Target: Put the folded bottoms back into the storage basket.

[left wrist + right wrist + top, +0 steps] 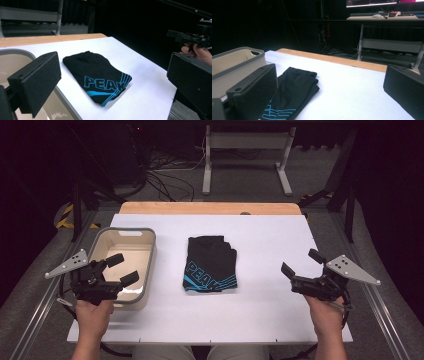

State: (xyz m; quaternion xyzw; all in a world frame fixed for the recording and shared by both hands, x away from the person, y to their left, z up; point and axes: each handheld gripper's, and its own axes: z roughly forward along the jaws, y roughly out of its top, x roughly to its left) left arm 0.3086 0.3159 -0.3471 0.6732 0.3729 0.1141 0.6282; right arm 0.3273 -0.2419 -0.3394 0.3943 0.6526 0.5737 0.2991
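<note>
White table [270,310] with a wooden strip [210,208] along its far edge. Beyond it: grey metal stand [247,142], loose cables [167,180] on the floor. Desk with monitor [372,3], keyboard [364,14] and mouse [377,16].

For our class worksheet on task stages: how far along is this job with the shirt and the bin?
Done: the black shirt lies folded on the table. In hand: nothing; the left gripper and right gripper hover open, apart from it. Left, probably: lifting it into the bin, which looks empty.
</note>
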